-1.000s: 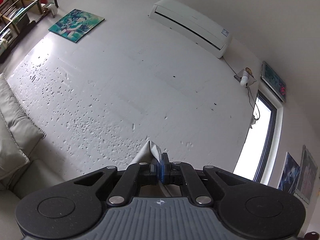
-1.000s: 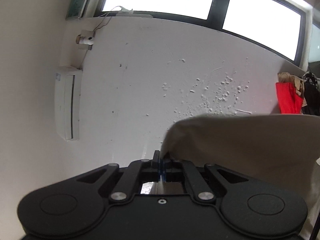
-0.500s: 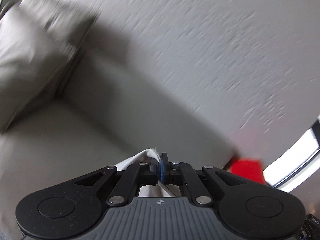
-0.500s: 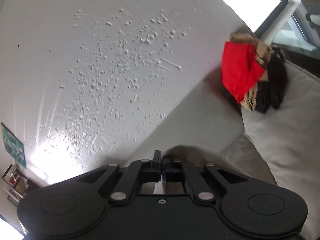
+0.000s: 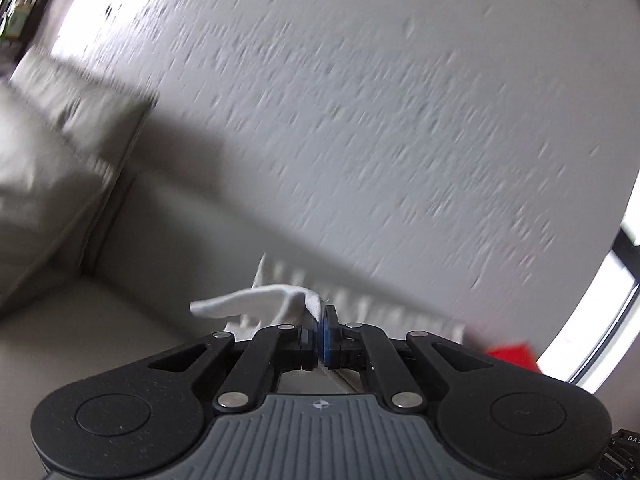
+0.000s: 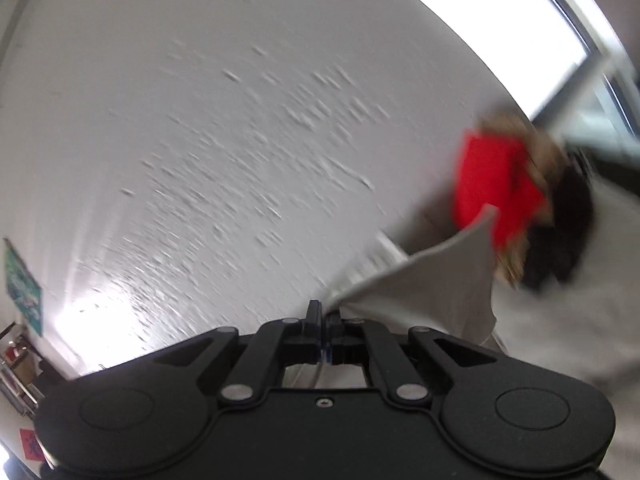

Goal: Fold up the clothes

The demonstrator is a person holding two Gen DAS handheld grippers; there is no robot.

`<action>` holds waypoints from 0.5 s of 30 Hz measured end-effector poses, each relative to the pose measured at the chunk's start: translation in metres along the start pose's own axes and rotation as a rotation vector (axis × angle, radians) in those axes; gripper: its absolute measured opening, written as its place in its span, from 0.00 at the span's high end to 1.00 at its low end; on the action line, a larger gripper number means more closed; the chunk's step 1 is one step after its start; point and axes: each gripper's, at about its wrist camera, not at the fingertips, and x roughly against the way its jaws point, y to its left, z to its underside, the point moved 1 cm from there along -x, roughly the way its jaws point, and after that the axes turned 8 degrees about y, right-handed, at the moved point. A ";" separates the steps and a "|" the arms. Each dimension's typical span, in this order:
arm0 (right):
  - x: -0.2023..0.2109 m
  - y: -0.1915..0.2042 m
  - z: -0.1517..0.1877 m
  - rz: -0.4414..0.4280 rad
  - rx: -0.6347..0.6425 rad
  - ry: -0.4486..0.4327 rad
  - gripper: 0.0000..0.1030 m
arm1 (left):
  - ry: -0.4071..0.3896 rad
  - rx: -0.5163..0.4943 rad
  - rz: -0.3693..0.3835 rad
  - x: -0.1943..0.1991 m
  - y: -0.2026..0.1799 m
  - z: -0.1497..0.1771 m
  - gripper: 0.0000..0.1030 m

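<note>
A pale beige garment (image 5: 256, 302) is pinched at one edge by my left gripper (image 5: 321, 320), which is shut on it; a flap of the cloth sticks out to the left of the fingertips. My right gripper (image 6: 321, 316) is shut on another edge of the same garment (image 6: 436, 288), which billows up and to the right of it. Both views are blurred by motion. The rest of the garment hangs below the grippers, hidden.
A light grey sofa seat (image 5: 92, 320) with a back cushion (image 5: 52, 160) lies below the left gripper. A pile of red, tan and black clothes (image 6: 516, 200) rests on the sofa's right end. A white pitted wall (image 6: 240, 140) rises behind; a window (image 6: 520, 12) sits at the right.
Both grippers have swung down from facing the upper wall and window toward the sofa, still holding the garment. The cloth now flaps out in front of both grippers.
</note>
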 end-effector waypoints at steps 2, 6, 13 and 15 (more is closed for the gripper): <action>-0.020 -0.034 0.025 0.056 -0.048 0.072 0.98 | 0.090 0.028 -0.049 -0.027 0.025 0.037 0.98; -0.046 -0.085 0.081 0.168 -0.095 0.185 0.98 | 0.247 0.098 -0.137 -0.064 0.071 0.105 0.99; -0.058 -0.124 0.134 0.293 -0.116 0.323 0.98 | 0.399 0.205 -0.205 -0.078 0.122 0.172 0.99; -0.052 -0.124 0.137 0.311 -0.096 0.328 0.98 | 0.367 0.187 -0.196 -0.061 0.114 0.162 0.99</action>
